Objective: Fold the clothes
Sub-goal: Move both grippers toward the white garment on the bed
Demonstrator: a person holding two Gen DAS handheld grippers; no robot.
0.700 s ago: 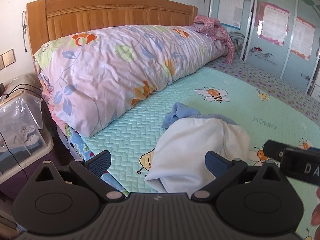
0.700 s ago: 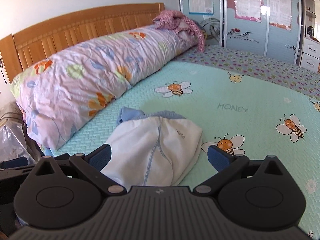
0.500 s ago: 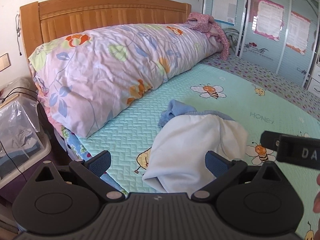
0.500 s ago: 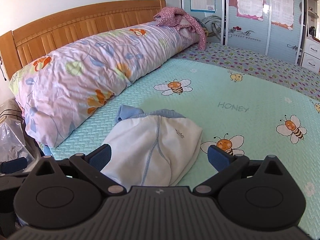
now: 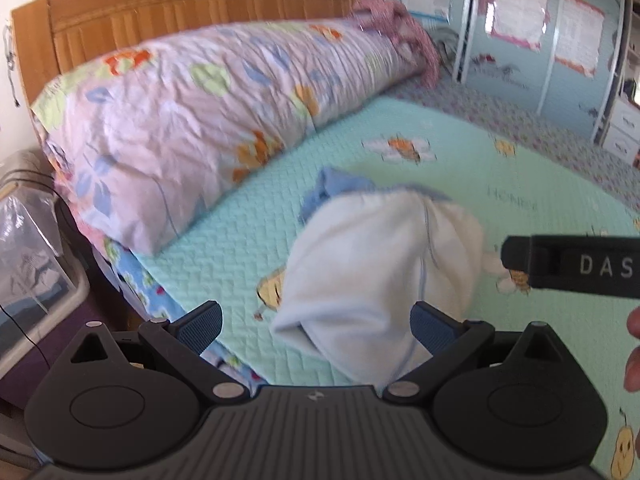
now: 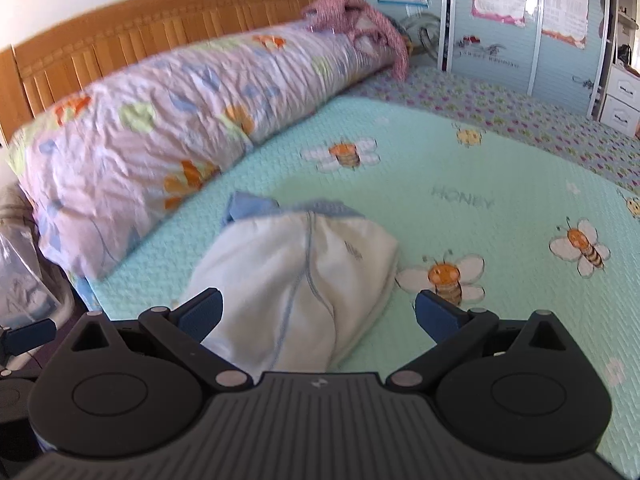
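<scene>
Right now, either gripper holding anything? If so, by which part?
Nothing is held. The left gripper and right gripper both stand wide open above the bunched white garment with blue trim, which lies on the mint bee-print quilt, untouched.

My left gripper (image 5: 316, 330) is angled down over the bed, jaws spread wide, nothing between the blue pads (image 5: 200, 326). A white garment (image 5: 376, 276) with a light blue collar edge lies bunched on the mint quilt (image 5: 240, 248); its near end sits just ahead of my right-hand pad. A long floral pillow (image 5: 192, 132) lies along the wooden headboard (image 5: 160, 12). My right gripper (image 5: 572, 262) enters from the right edge, above the garment's right side. Frame is motion-blurred.
</scene>
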